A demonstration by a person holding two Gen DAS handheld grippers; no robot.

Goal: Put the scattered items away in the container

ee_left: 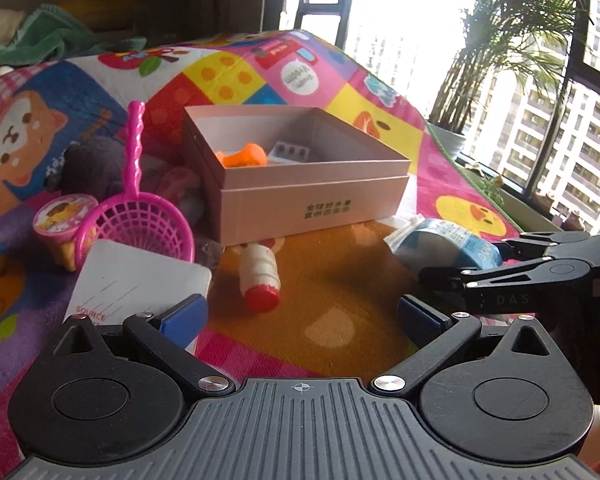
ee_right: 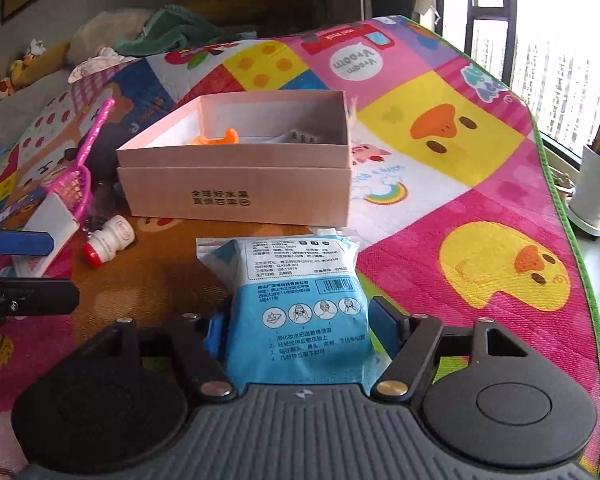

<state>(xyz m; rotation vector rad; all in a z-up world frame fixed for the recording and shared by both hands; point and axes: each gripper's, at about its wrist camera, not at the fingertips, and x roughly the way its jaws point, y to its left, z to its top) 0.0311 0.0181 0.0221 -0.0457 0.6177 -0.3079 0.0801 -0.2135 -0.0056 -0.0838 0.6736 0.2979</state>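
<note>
While spread and empty, left gripper [ee_left: 302, 314] over bare mat [ee_left: 340, 276] short of box [ee_left: 312, 208]; right gripper [ee_right: 300, 322] pinching blue packet [ee_right: 296, 272].

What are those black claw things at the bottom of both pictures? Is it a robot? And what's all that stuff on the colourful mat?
Not a robot: a person holds one pincher tool in each hand, and each tool has a camera looking along its two fingers. One picture comes from the left gripper, which is open and empty. The other comes from the right gripper; a blue packet sits between its fingers, though I can't tell if they squeeze it. On the play mat are a pink box, a little bottle, a pink scoop and a white card.
</note>
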